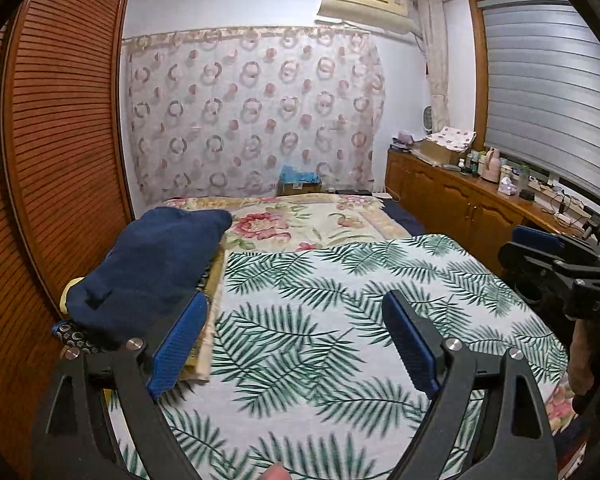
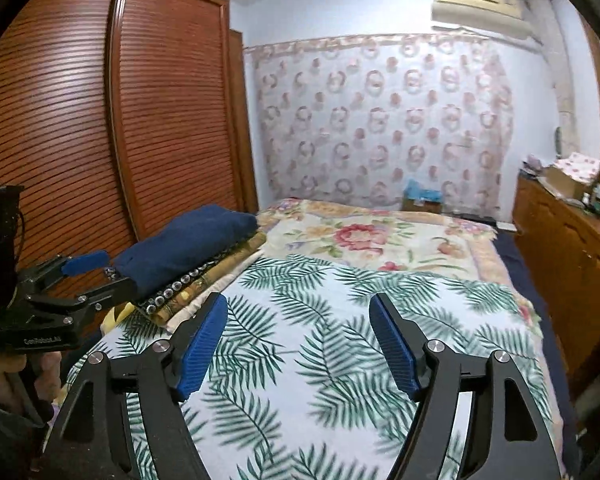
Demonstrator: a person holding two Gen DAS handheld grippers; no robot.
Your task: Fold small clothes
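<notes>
Both my left gripper and right gripper stand released, nothing between them. Folded navy garment tops the stack at the bed's left edge. The left gripper's body reads "GenRobot.AI", blurred.

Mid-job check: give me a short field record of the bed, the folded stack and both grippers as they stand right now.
surface: bed with palm-leaf sheet; floral blanket beyond it
stack: folded clothes at the bed's left edge, navy garment on top, patterned pieces underneath
left gripper: open, nothing between the jaws, beside the stack
right gripper: open, nothing held, over the sheet
unfolded garment: none in view on the sheet
left of bed: slatted wooden wardrobe
</notes>
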